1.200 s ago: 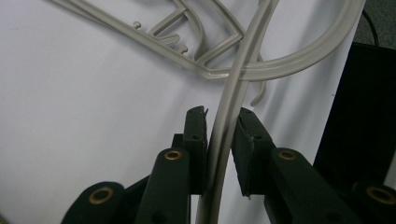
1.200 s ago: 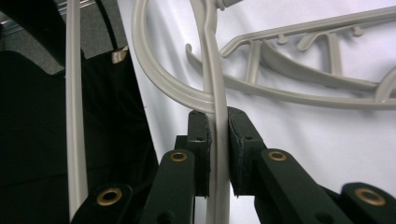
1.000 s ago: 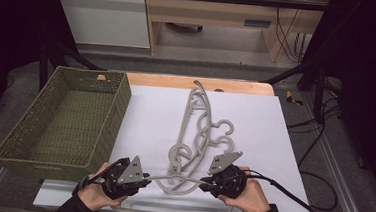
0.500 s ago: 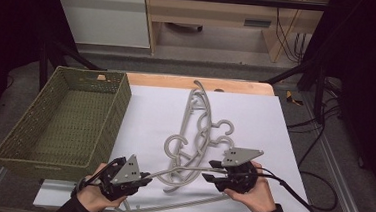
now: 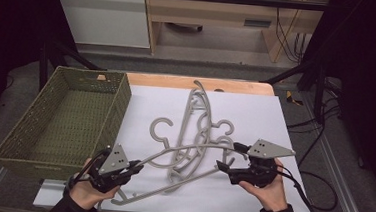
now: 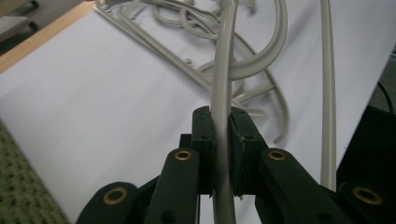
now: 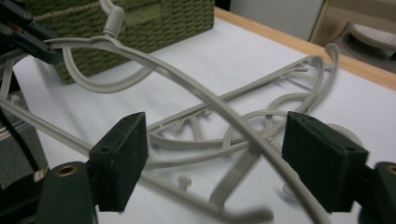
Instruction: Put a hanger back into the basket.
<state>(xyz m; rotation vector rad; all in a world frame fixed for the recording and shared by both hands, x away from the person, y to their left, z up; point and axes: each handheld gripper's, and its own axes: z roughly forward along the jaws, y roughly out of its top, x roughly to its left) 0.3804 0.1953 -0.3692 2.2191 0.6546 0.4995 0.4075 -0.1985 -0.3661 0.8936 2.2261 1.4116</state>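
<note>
Left gripper [image 5: 132,168] jaws clamped on the lifted hanger [image 5: 185,151], right gripper [image 5: 225,165] jaws just opened apart around its arm unpressed, so one-sided hold risks it swinging, snagging the hanger pile [image 5: 200,117] beyond.

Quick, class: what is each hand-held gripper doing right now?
Left hand-held gripper: shut on the grey hanger.
Right hand-held gripper: open, jaws just been opening; the hanger's arm runs between them unpressed.
</note>
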